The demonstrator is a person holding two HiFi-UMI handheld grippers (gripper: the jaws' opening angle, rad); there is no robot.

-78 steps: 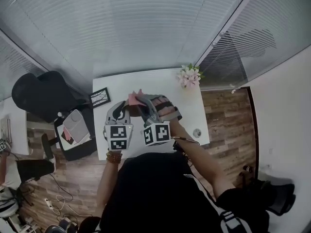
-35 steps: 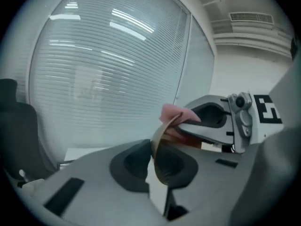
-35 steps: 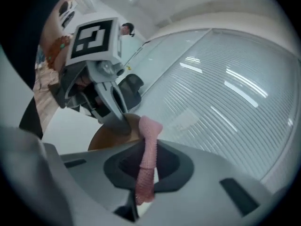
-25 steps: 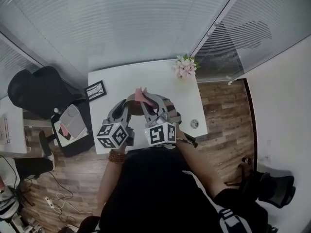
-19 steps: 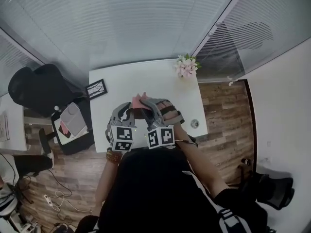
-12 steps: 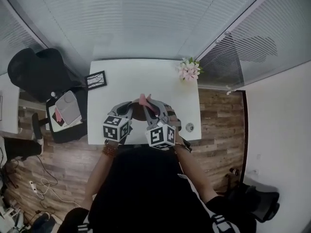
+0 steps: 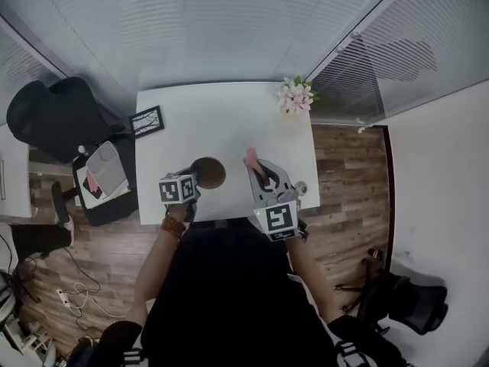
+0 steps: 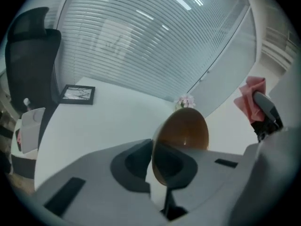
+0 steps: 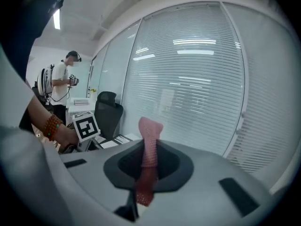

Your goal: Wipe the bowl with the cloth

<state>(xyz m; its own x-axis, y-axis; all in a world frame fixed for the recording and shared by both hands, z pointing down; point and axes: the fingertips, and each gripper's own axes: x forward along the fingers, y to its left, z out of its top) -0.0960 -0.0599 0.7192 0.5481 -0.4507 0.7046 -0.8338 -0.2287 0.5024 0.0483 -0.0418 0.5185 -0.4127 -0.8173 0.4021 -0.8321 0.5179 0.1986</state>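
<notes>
A brown bowl [image 7: 208, 173] is at the near part of the white table [image 7: 221, 125]. My left gripper [image 7: 192, 180] is shut on its rim. In the left gripper view the bowl [image 8: 187, 127] stands on edge, its rim pinched between the jaws of that gripper [image 8: 153, 161]. To the right of the bowl, apart from it, my right gripper [image 7: 258, 170] is shut on a pink cloth [image 7: 252, 159]. In the right gripper view the cloth [image 9: 149, 142] sticks up out of the closed jaws of that gripper [image 9: 146, 168]. The cloth [image 8: 251, 97] also shows at the right of the left gripper view.
A pink flower bunch [image 7: 296, 95] stands at the table's far right corner and a black picture frame [image 7: 147, 119] at its far left edge. A black office chair [image 7: 46, 117] is to the left. Window blinds run behind. A person [image 9: 61, 86] stands far off.
The two grippers were close together with the cloth at the bowl. My right gripper has moved away to the right with the cloth, and the bowl now shows uncovered in my left gripper.
</notes>
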